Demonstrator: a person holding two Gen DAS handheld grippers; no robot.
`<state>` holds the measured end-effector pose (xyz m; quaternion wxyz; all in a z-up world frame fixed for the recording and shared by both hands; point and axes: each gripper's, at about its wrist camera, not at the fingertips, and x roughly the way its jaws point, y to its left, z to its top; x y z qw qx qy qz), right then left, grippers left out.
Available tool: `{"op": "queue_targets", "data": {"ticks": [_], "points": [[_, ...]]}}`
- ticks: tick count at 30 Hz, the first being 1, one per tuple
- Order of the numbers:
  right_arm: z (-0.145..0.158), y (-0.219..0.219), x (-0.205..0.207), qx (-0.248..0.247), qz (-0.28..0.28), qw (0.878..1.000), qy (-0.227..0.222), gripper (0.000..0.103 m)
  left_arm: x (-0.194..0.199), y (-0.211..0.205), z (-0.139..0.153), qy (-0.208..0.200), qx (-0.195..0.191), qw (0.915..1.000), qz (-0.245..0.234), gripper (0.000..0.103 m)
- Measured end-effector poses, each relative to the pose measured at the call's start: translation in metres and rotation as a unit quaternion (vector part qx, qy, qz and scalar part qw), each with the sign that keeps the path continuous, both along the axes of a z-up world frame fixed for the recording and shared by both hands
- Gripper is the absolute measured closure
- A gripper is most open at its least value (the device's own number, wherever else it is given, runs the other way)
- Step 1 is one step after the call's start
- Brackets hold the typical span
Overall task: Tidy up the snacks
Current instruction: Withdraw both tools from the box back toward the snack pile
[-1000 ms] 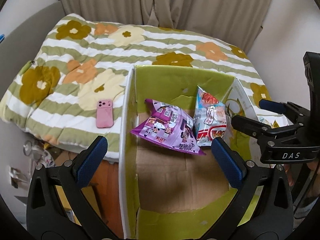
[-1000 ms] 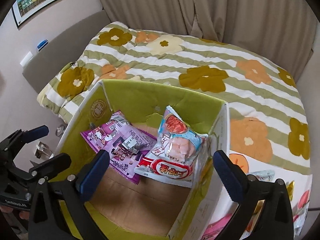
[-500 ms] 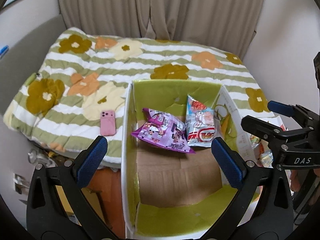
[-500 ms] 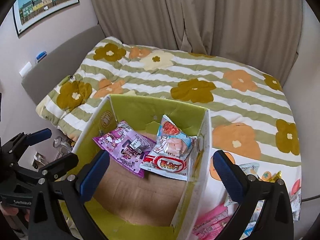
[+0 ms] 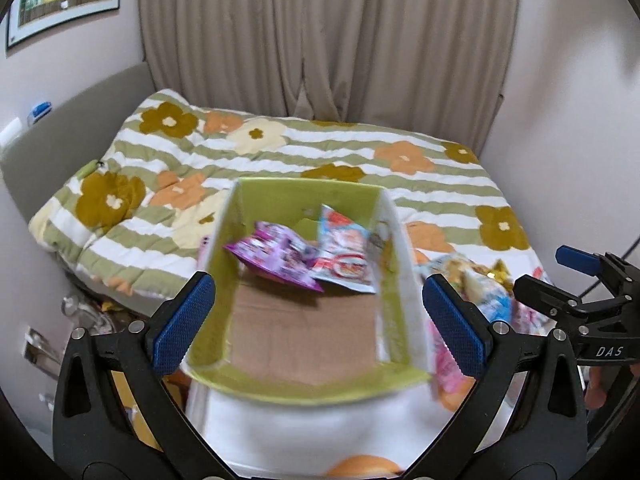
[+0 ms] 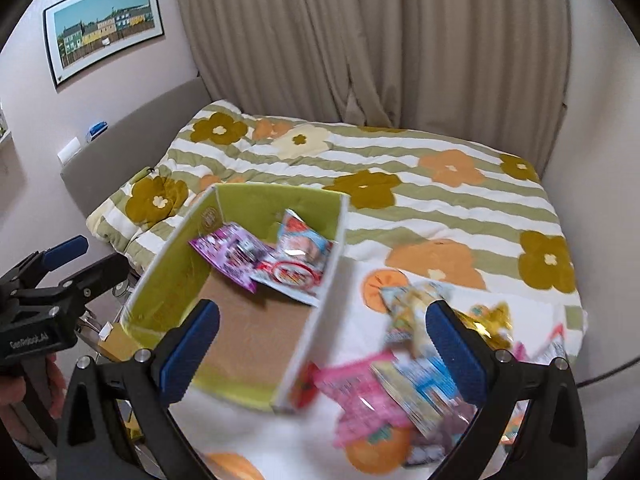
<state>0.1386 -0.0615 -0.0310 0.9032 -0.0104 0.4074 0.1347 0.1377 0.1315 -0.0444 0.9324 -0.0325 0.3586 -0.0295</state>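
A green-lined cardboard box stands on the bed and holds a purple snack bag and a white, red and blue snack bag at its far end. The box and both bags also show in the right wrist view. A pile of loose snack packets lies on the quilt right of the box. My left gripper is open and empty above the box's near end. My right gripper is open and empty above the box's right wall and the pile.
The flowered striped quilt covers the bed. Curtains hang behind it and a framed picture hangs on the left wall. The bed's left edge drops to floor clutter. Walls stand close on both sides.
Both grippers have pulled back and up from the box, so it looks smaller and farther. The snack pile right of the box has come into view. Both grippers stay open.
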Motion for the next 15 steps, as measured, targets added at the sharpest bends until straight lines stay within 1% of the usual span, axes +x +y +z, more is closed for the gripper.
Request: {"op": "queue_targets", "data": {"ticks": [5,9,12,15], "points": [[0.002,-0.058,-0.045,-0.005,-0.031,0.999,-0.008,0.0,-0.035,-0.05,-0.011,0.005,-0.018,0.9995,-0.025,0.001],[-0.001,-0.099,-0.073,-0.016,-0.055,0.998,-0.006,0.0,-0.054,-0.087,-0.024,0.014,-0.023,0.9986,-0.045,0.001],[-0.009,-0.13,-0.091,-0.017,-0.073,0.997,0.001,0.0,-0.062,-0.112,-0.036,0.022,-0.022,0.9976,-0.061,0.001],[-0.02,-0.15,-0.103,-0.015,-0.084,0.996,0.009,0.0,-0.064,-0.134,-0.047,0.032,-0.019,0.9965,-0.075,0.001]]}}
